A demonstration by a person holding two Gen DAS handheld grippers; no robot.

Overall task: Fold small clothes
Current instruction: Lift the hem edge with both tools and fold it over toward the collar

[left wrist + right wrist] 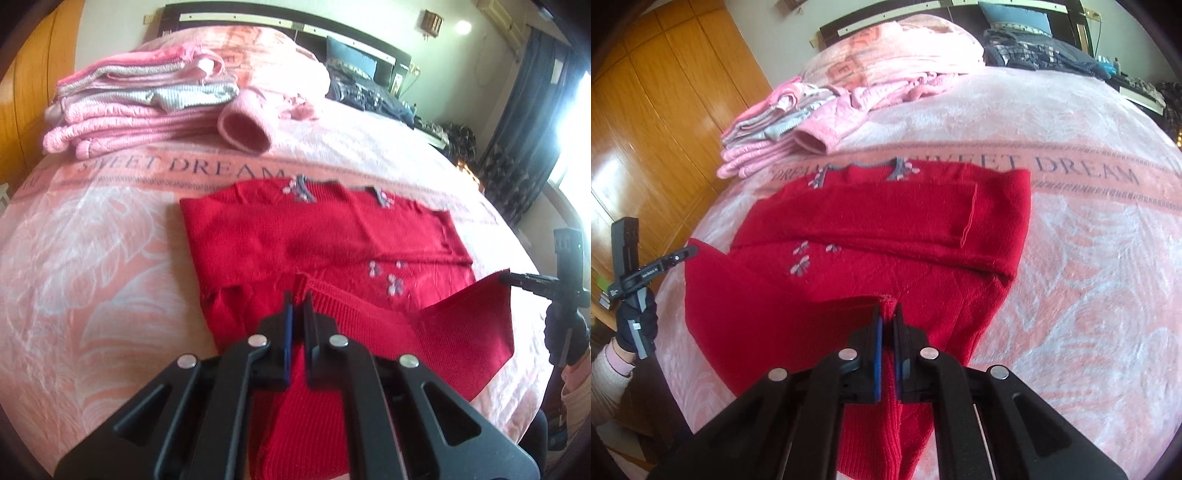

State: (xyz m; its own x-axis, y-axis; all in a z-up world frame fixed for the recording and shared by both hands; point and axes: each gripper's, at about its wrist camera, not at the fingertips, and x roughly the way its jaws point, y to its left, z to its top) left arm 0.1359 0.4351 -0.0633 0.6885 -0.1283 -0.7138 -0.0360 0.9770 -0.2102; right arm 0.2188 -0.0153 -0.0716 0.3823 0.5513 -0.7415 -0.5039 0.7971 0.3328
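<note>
The left gripper is pinching the ribbed hem of the red sweater, its blue-padded fingers pressed nearly together with knit fabric bunched between them. The right gripper is clamping the same hem at the other corner, its fingers likewise drawn tight on a fold of red cloth. Each gripper is appearing at the edge of the other's view, gripped by a dark-gloved hand, with the hem corner lifting off the bed toward it.

The sweater is lying flat in the middle of the pink blanket, neckline pointing away toward the headboard, grey trim and small pale flower patterns showing on it. One sleeve is lying folded across the chest.

Beyond the neckline, the blanket's printed band is reading "SWEET DREAM". Further back on the left, a stack of folded pink clothes is sitting on the bed, with a rolled pink cuff facing the camera just beside it
</note>
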